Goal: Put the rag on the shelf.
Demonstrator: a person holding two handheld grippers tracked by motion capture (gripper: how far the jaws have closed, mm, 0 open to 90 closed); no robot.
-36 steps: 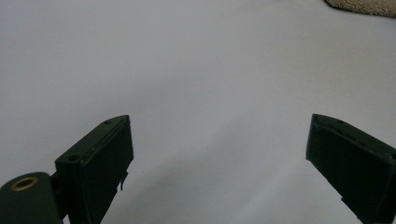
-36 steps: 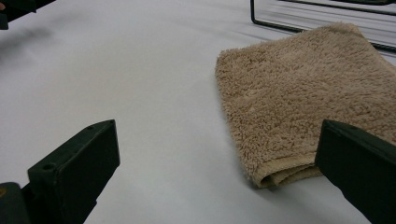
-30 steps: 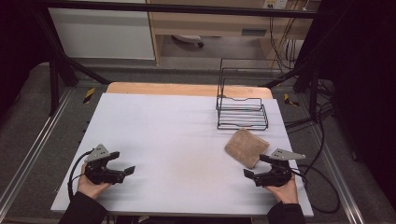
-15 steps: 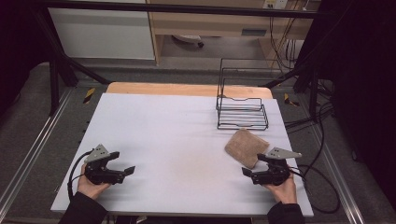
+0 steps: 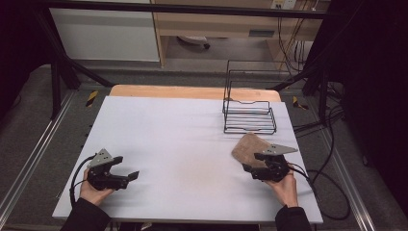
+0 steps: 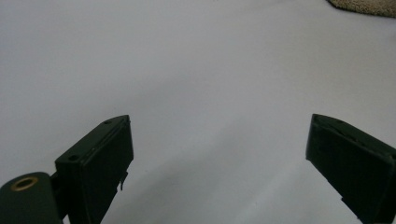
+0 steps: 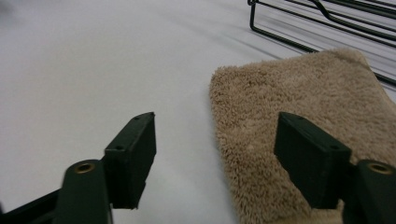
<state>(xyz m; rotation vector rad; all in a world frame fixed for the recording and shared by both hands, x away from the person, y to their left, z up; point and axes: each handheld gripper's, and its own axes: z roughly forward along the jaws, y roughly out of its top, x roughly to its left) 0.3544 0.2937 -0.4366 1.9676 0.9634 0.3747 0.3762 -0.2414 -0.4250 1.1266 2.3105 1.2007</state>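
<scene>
- Fingers [image 7: 135, 154] of the right gripper [image 5: 262, 168]: part open and have just been closing; the left edge of the tan towel [image 7: 299, 126] lies between them, one finger over the pile, the other over bare surface; pads not pressing on it, nothing held.
- Fingers [image 6: 100, 163] of the left gripper [image 5: 120, 175]: spread wide, nothing between them, bare white below.
- White surface [image 5: 183, 139]: largest item, a sheet over a wooden top whose far edge shows beyond it.
- Black wire rack [image 5: 249, 113]: far right part of the surface, upright back frame, low barred tray in front.
- Tan towel [image 5: 248, 147]: folded, flat on the surface just in front of the rack, its far corner near the rack's front bar; whether they touch I cannot tell. A corner of it also shows at the top right of the left gripper view [image 6: 369, 5].
- Right gripper: at the towel's near edge, held in the person's right hand [image 5: 284, 187].
- Left gripper: near left of the surface, well apart from the towel, in the left hand [image 5: 91, 192].
</scene>
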